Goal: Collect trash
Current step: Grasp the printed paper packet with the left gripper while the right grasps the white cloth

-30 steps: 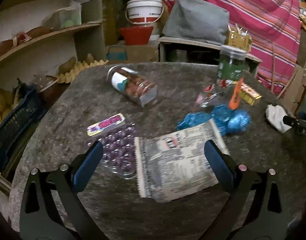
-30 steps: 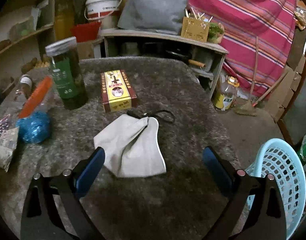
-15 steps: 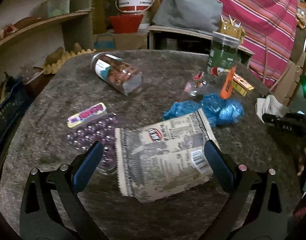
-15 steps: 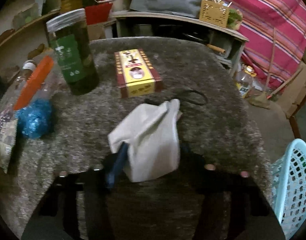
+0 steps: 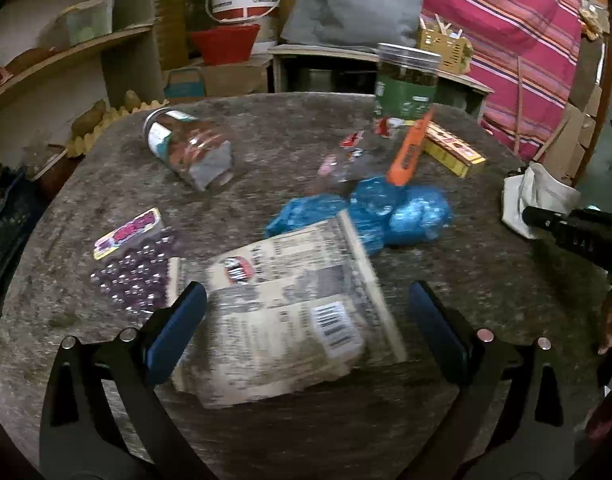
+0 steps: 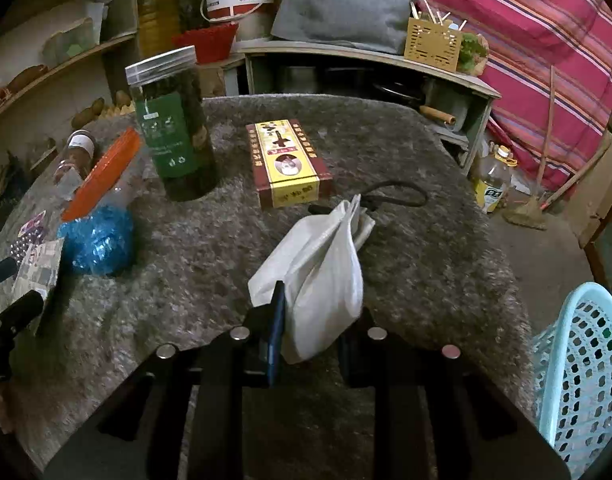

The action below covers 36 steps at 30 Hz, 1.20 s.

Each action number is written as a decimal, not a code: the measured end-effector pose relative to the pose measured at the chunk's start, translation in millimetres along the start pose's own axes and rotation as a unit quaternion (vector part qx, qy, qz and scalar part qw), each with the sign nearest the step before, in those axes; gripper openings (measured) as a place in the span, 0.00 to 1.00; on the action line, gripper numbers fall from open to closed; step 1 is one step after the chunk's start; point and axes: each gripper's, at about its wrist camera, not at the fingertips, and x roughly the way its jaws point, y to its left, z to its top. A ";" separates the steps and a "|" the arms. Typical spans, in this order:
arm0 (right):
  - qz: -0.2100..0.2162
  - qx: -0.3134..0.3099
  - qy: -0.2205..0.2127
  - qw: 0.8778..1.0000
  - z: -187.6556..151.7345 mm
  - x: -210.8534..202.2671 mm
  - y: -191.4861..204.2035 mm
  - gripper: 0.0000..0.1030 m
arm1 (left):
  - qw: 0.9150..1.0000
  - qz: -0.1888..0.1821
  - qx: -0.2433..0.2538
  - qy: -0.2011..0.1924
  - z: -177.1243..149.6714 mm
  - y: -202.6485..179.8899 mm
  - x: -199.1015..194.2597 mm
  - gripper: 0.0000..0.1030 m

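Observation:
A crumpled white bag (image 6: 322,256) lies near the round table's right edge. My right gripper (image 6: 316,304) has its jaws closing on the bag's near end, and the pads press on it. The bag (image 5: 534,196) also shows at the right of the left wrist view. My left gripper (image 5: 306,296) is open just above a flat printed wrapper (image 5: 290,304), with a finger on each side of it. Crumpled blue plastic (image 5: 386,212) sits just behind the wrapper. A purple blister pack (image 5: 134,276) lies to the wrapper's left.
On the grey table (image 6: 406,240) stand a green-labelled jar (image 6: 170,132) and a red and yellow box (image 6: 286,160). A clear jar (image 5: 186,148) lies on its side. An orange strip (image 5: 408,152) leans over the blue plastic. A light blue basket (image 6: 578,368) stands on the floor at the right.
My right gripper's jaws went from wide open to closed on the white bag, bunching it up. The left gripper moved forward over the printed wrapper and stayed open.

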 end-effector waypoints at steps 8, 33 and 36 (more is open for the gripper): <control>0.002 0.024 0.000 1.000 -0.9 -3.4 -18.8 0.22 | 0.999 0.025 0.011 0.022 -2.8 -3.0 9.8 0.94; 0.008 0.009 -0.008 1.000 -2.9 -7.0 -4.2 0.22 | 1.000 -0.001 -0.001 0.015 1.7 12.5 2.5 0.00; 0.011 0.007 -0.010 1.000 -3.7 -9.2 -1.2 0.22 | 1.000 -0.001 -0.009 0.011 3.2 15.7 0.9 0.00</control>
